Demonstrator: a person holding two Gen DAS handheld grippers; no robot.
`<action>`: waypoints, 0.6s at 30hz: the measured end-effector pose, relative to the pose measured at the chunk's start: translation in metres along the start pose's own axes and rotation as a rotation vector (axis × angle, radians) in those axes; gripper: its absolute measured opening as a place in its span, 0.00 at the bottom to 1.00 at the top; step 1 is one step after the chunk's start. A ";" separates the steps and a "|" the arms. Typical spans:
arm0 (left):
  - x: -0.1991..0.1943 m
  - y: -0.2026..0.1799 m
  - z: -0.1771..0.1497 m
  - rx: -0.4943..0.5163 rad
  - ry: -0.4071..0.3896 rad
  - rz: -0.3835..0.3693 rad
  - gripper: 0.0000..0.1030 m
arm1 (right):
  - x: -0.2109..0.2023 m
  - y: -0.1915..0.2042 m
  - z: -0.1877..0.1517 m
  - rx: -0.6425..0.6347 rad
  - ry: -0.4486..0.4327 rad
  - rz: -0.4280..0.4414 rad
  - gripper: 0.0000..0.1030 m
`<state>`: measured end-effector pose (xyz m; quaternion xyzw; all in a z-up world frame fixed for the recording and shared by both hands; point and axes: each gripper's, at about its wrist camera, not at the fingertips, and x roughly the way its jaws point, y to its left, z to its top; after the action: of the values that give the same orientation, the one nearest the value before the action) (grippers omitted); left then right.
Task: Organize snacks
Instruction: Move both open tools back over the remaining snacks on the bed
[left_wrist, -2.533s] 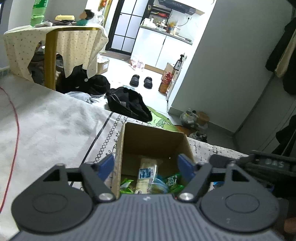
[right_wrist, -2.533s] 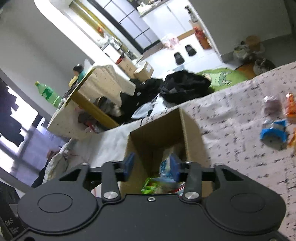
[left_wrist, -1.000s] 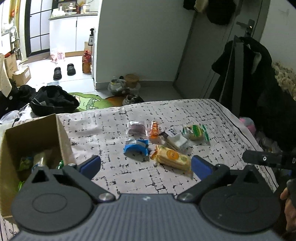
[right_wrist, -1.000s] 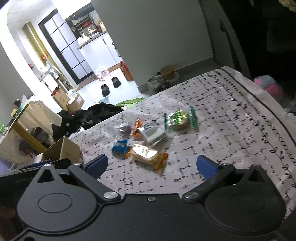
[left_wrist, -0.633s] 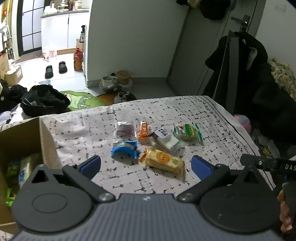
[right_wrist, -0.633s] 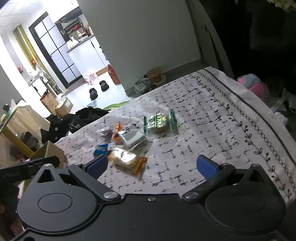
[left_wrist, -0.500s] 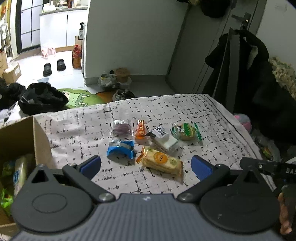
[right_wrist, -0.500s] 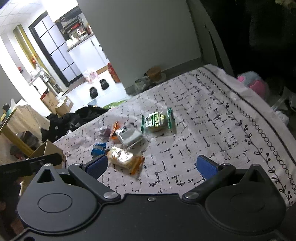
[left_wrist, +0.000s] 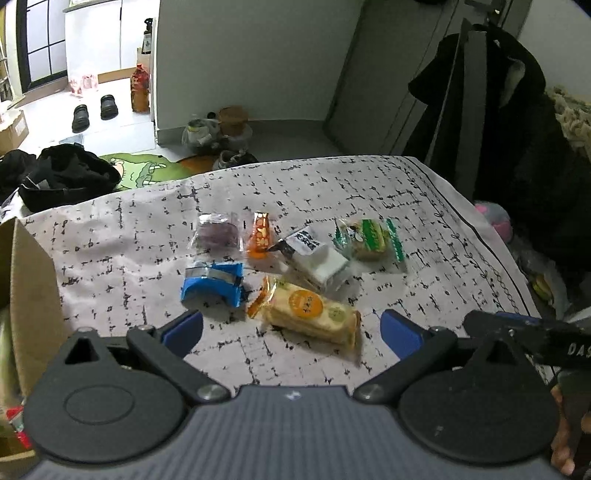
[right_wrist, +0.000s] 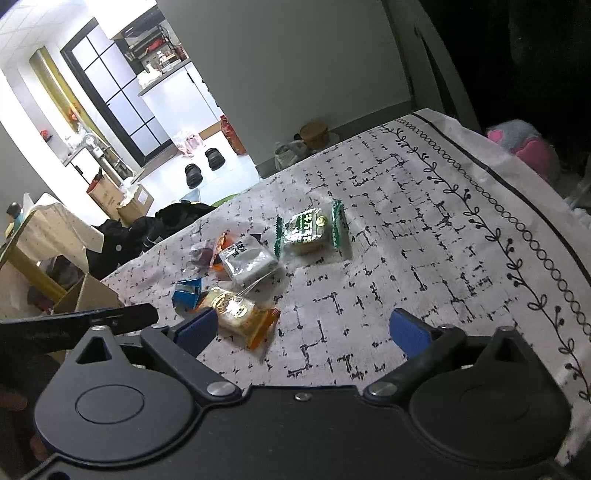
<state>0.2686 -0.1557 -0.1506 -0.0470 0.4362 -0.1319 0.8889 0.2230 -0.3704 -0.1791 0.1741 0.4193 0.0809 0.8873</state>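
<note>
Home, small flat, I'm at a bench with a patterned cloth (left_wrist: 424, 192). Behind it, a kitchen area with white cabinets (right_wrist: 177, 96) past a black-framed glass door (right_wrist: 110, 96). Black slippers (left_wrist: 94, 110) sit on the pale floor, a green cartoon mat (left_wrist: 140, 170) near a heap of dark clothes (left_wrist: 62, 177). Dark coats (left_wrist: 491, 110) hang on the right (lived-in clutter throughout).
</note>
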 end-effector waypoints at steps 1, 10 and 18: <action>0.003 -0.001 0.000 0.000 -0.004 0.003 0.98 | 0.005 -0.002 0.001 0.006 0.009 -0.003 0.87; 0.037 -0.001 0.002 -0.072 0.041 -0.013 0.78 | 0.040 -0.006 0.002 0.051 0.054 0.022 0.68; 0.054 0.008 0.000 -0.129 0.085 -0.025 0.45 | 0.081 0.000 0.006 0.045 0.088 -0.002 0.51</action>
<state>0.3015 -0.1628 -0.1935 -0.1038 0.4806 -0.1165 0.8629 0.2789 -0.3481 -0.2331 0.1899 0.4597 0.0784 0.8640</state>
